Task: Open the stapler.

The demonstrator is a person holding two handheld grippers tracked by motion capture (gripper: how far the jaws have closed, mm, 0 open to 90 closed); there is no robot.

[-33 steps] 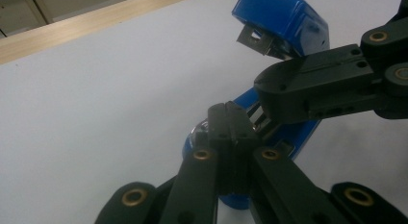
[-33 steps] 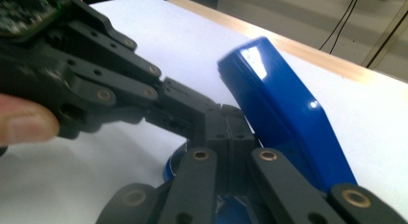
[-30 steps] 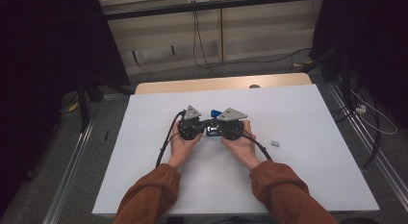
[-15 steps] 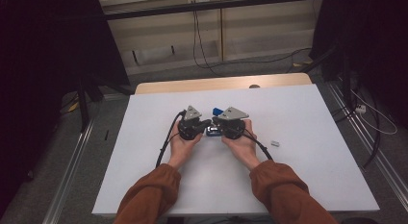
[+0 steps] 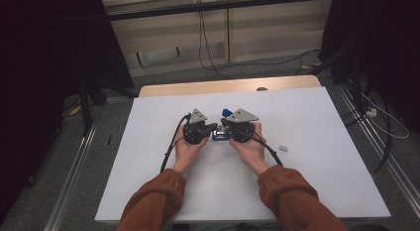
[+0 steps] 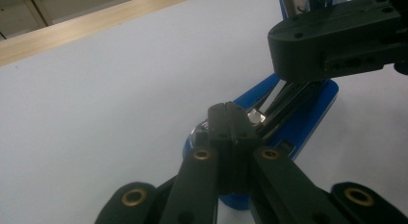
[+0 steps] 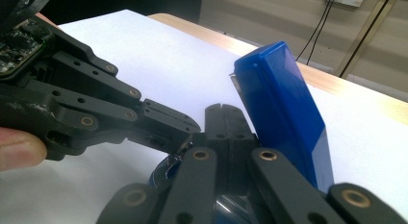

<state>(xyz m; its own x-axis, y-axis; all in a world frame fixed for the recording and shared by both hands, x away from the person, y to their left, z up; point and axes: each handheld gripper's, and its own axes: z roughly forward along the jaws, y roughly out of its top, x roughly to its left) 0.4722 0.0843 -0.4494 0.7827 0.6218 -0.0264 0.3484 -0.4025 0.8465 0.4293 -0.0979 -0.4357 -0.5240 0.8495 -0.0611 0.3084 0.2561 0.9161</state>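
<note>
High view: left claw (image 5: pixel 214 127) and right claw (image 5: pixel 224 125) meet over a blue stapler (image 5: pixel 220 135) mid-frame on the white tabletop (image 5: pixel 307 117). Left gripper view: jaws closed against its metal. Right gripper view: jaws closed, stapler's lid raised upper right

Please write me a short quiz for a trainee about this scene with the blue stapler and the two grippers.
1. True or false: the stapler has its blue top lifted up.
2. Where does the small grey piece lie?
A. on the table, to the right of the right hand
B. on top of the stapler
C. on the floor
3. Fill in: the fingers of the left gripper are ___ (open or shut).

Key: 1 true; 2 A; 3 shut.
</note>
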